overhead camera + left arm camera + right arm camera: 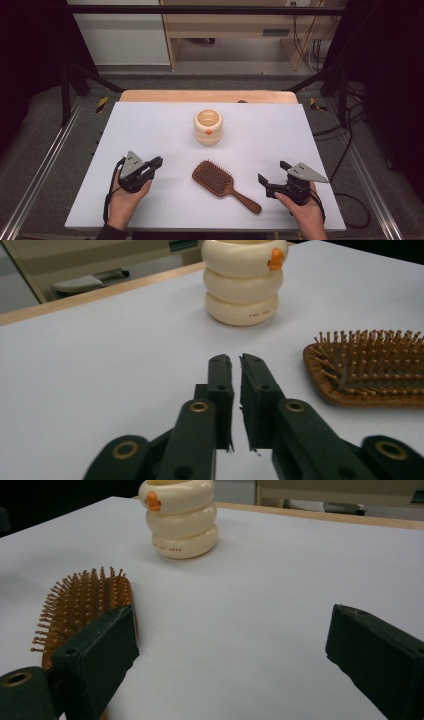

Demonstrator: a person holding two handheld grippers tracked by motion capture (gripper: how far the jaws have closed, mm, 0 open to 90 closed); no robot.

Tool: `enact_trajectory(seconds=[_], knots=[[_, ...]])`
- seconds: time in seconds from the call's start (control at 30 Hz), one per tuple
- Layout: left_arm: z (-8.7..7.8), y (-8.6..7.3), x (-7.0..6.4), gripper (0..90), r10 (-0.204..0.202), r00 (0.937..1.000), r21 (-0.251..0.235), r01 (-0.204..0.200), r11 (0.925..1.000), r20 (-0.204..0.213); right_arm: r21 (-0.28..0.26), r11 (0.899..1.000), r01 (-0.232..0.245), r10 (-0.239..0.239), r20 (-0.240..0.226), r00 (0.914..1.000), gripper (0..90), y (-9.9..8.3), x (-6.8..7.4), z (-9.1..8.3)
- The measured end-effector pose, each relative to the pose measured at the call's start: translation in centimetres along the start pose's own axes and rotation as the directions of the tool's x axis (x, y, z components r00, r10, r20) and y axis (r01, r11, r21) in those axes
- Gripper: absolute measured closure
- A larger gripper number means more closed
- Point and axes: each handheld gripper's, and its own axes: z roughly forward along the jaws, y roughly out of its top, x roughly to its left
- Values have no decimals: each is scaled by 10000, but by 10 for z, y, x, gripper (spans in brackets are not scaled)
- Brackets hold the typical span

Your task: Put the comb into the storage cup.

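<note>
One line of print on the cream cup (242, 282) is unreadable; left gripper (235, 365) fingers nearly together, right gripper (232, 640) spread.

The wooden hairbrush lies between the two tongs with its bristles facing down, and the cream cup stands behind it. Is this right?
Not quite: the hairbrush lies bristles up, as the left gripper view shows. The rest holds: it lies between the left tongs and right tongs, with the cream cup behind it.
</note>
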Motion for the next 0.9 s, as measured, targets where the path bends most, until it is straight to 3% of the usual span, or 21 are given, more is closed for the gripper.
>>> enact_trajectory(seconds=[0.03, 0.13, 0.23, 0.43, 0.63, 0.77, 0.9], knots=[[-4, -1, 1, 742, -73, 9999, -144, 71, 9999, -110, -16, 10000, -29, 29, 8, 10000, 67, 0, 0, 0], [-14, -4, 5, 522, -378, 9980, -556, 350, 9978, -504, 186, 9998, -29, 29, -26, 10000, 71, 0, 1, 1], [-23, -7, 8, 327, -539, 9944, -631, 482, 9968, -913, 352, 9992, -170, 179, -234, 9996, 71, 3, 3, 0], [-41, -20, 12, 81, -850, 9903, -746, 770, 9942, -1096, 1437, 9896, -93, 177, -576, 9982, 71, 8, 11, 3], [-63, -29, 22, 33, -1169, 9881, -1278, 1037, 9864, -1000, 1943, 9790, 614, -463, -812, 9956, 72, 9, 22, 7], [-65, -31, 32, 34, -1838, 9756, -1798, 1606, 9705, -1205, 2105, 9750, 716, -499, -1068, 9930, 78, 12, 27, 8], [-66, -33, 36, 35, -1873, 9729, -1895, 1600, 9688, -1358, 2426, 9653, 967, -639, -1398, 9881, 81, 18, 33, 8]])
